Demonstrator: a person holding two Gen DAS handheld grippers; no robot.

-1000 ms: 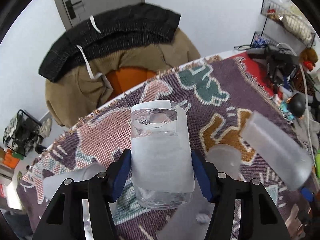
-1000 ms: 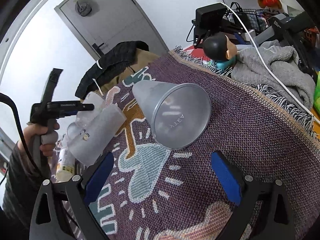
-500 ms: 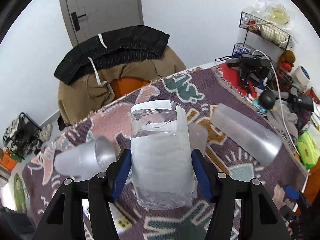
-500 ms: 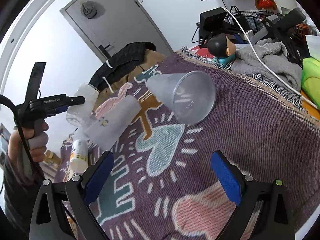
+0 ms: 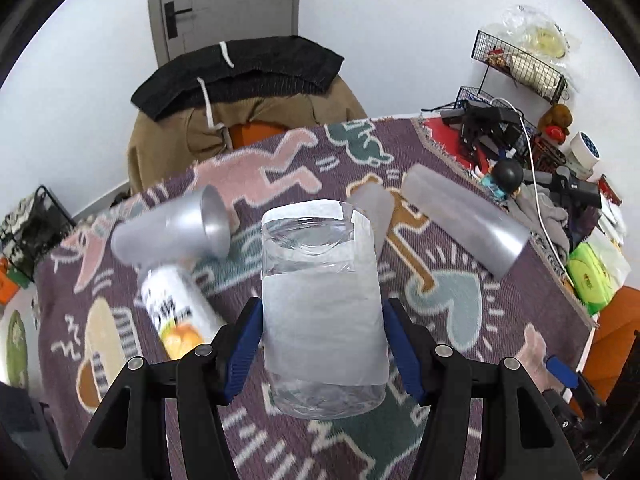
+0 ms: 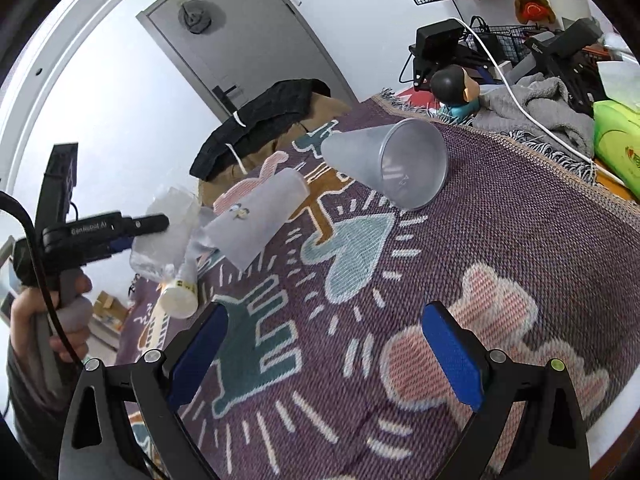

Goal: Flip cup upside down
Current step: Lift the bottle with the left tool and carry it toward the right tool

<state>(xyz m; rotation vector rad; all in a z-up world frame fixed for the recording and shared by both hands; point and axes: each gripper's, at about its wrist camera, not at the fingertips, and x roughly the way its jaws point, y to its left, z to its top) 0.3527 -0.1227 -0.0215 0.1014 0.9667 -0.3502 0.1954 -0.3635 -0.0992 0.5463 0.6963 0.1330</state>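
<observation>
A patterned blanket (image 6: 500, 248) covers the table. At 12 o'clock in the left wrist view stands a chair (image 5: 244, 120) draped with dark clothing. On the blanket lie three frosted tumblers on their sides: one (image 5: 464, 220) at 2 o'clock, one (image 5: 168, 232) at 10 o'clock, one (image 6: 260, 220) between them. A printed bottle (image 5: 180, 312) lies at 9 o'clock. The left gripper (image 5: 320, 344) clamps the clear cup (image 5: 322, 312) between its blue pads (image 5: 244, 344), lifted off the blanket. The right gripper (image 6: 324, 356) hangs wide, holding nothing.
</observation>
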